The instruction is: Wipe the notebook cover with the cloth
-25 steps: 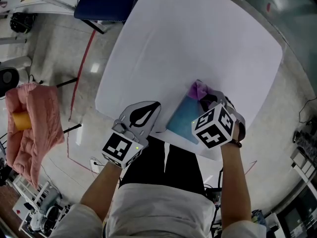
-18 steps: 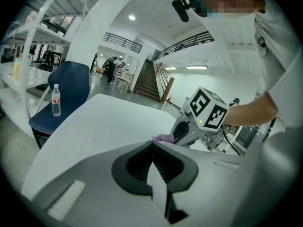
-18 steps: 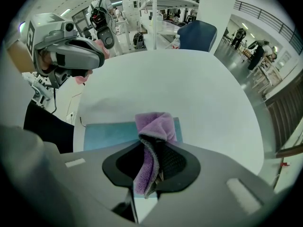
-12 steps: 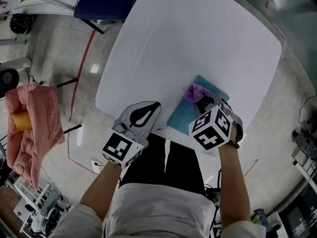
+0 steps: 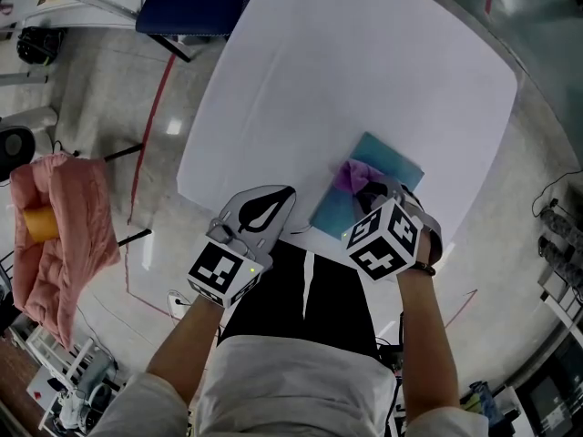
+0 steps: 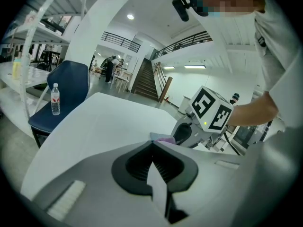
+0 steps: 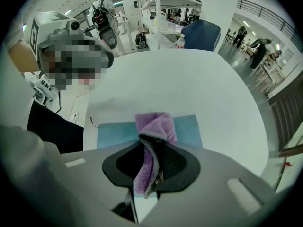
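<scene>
A teal notebook lies flat near the front right edge of the white table. My right gripper is shut on a purple cloth, and the cloth rests on the notebook's cover. In the right gripper view the cloth hangs folded between the jaws of that gripper, with the notebook showing on both sides. My left gripper hovers at the table's front edge, left of the notebook, shut and holding nothing. The left gripper view shows its own jaws closed, and beyond them the cloth.
A blue chair with a water bottle on its seat stands at the table's far left corner. A pink fabric pile lies on the floor to the left. Shelving stands beyond the table.
My right gripper has slid the cloth leftward and toward me across the cover, uncovering the notebook's far right corner. The left gripper has stayed put.
</scene>
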A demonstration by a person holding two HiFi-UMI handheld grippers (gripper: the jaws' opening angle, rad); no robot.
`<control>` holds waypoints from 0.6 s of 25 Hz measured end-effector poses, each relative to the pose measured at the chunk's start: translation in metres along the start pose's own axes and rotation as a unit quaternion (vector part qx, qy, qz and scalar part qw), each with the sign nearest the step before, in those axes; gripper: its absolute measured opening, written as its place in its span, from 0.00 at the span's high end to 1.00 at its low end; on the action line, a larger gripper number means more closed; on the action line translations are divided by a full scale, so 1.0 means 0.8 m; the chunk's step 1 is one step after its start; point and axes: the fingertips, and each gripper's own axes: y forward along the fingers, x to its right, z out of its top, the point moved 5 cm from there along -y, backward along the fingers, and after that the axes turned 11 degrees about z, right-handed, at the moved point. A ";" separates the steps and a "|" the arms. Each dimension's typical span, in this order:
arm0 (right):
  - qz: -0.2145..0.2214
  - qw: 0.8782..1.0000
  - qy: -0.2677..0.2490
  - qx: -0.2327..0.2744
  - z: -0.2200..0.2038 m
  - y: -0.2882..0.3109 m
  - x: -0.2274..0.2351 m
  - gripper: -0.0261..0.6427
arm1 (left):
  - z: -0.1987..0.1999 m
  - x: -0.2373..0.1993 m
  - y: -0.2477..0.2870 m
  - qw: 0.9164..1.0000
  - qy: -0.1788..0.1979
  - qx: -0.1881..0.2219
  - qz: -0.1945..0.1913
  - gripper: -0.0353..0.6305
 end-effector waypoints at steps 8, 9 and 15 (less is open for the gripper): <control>0.016 1.000 -0.003 -0.001 -0.002 0.004 -0.021 0.81 | -0.003 0.008 0.000 1.000 0.003 -0.002 -0.008 0.95; 0.017 1.000 -0.003 -0.001 -0.002 0.005 -0.024 0.81 | -0.004 0.009 0.000 1.000 0.003 -0.001 -0.008 0.95; 0.029 1.000 0.000 0.001 -0.006 0.008 -0.048 0.81 | -0.009 0.014 -0.006 1.000 0.005 -0.002 -0.011 0.95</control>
